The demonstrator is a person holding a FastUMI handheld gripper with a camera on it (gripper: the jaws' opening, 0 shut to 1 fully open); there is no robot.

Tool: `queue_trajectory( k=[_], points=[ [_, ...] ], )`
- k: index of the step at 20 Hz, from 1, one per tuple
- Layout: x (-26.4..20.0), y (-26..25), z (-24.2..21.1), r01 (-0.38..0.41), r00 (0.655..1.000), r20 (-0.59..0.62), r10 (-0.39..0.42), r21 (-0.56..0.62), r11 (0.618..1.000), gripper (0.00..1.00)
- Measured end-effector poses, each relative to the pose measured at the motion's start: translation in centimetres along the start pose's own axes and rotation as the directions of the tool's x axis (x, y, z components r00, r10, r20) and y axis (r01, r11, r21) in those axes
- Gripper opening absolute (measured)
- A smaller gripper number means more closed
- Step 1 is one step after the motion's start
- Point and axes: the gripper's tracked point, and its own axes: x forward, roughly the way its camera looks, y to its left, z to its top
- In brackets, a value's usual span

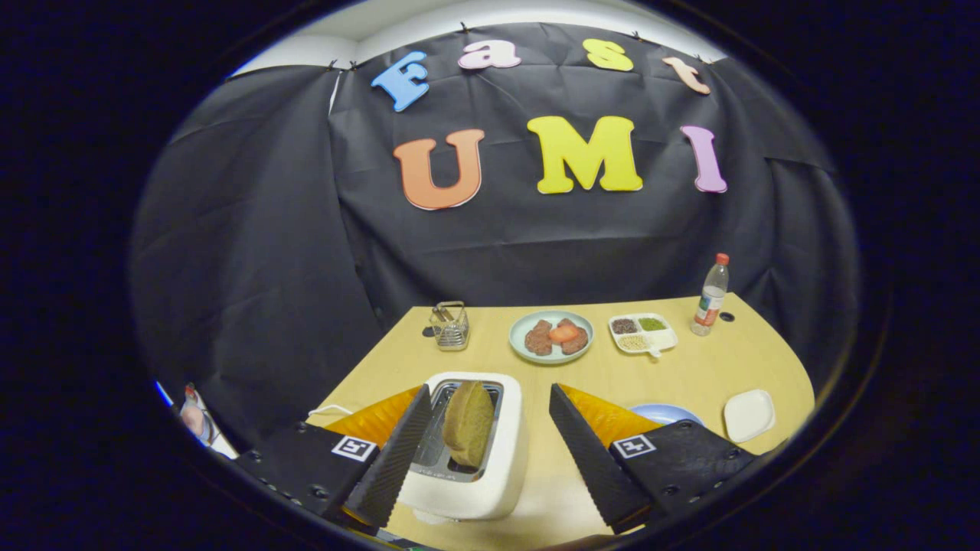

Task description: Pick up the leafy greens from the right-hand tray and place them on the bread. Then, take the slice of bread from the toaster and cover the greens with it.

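Note:
A white toaster (490, 467) stands on the wooden table (735, 360), low between my fingers. A brown slice of bread (468, 422) sticks up out of its slot, leaning a little. My gripper (488, 390) is open and wide, with the slice in the gap, close to the left finger (398, 451) and well apart from the right finger (589, 451). Neither finger presses on it. A blue plate (664, 413) peeks out just behind the right finger, its contents hidden. To its right lies a small white square tray (749, 415) with nothing visible on it.
Beyond the toaster sits a pale plate (551, 337) with brown patties and a red slice. A divided white dish (643, 333) of grains and a plastic bottle (712, 295) are to its right. A wire holder (450, 325) stands at the back left.

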Motion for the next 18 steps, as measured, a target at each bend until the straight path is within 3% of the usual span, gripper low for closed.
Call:
queue_trajectory(
  k=[4, 12, 13, 14, 18],
  points=[
    [2.9, 0.5, -2.9, 0.059, 0.992, -0.109, -0.063, -0.038, 0.998, 0.96],
    [4.8, 0.4, -5.4, 0.093, 0.977, -0.191, -0.100, -0.044, 0.995, 0.15],
    [4.6, 0.1, -5.1, 0.104, 0.975, -0.190, -0.113, -0.056, 0.993, 0.15],
    [4.4, 0.2, -4.8, 0.103, 0.977, -0.183, -0.114, -0.065, 0.993, 0.08],
    [2.9, 0.8, -2.0, 0.092, 0.990, -0.105, -0.099, -0.075, 0.993, 0.08]
  ],
)
